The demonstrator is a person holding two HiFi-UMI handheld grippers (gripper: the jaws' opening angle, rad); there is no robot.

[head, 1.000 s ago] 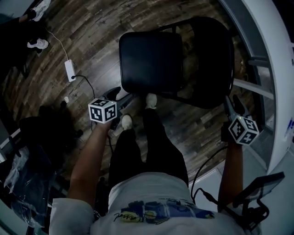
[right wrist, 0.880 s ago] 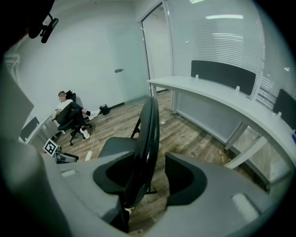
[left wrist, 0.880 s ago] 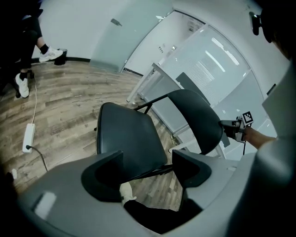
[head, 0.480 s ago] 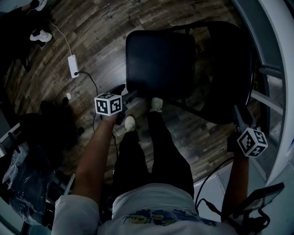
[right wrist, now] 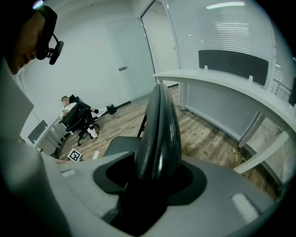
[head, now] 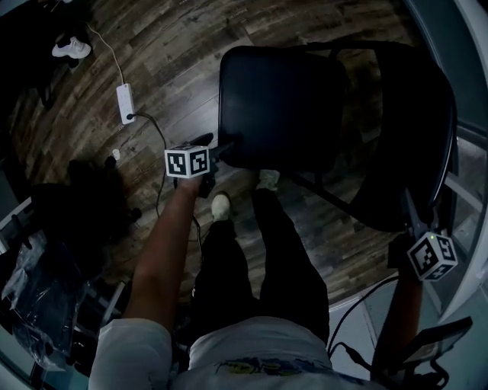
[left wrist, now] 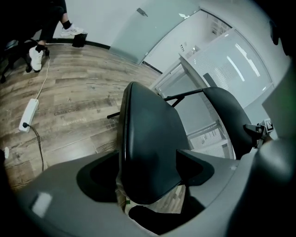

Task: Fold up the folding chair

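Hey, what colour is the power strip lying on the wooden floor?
The power strip is white; it shows best in the left gripper view.

1. A wood-plank floor carries a white power strip and its cable.
2. Pale walls meet a frosted glass panel.
3. A white curved counter runs below window blinds.
4. A ceiling light glows.

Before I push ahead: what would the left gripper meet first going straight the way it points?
Almost certainly the chair seat: its front edge already lies between the left gripper's jaws, which have just been opening.
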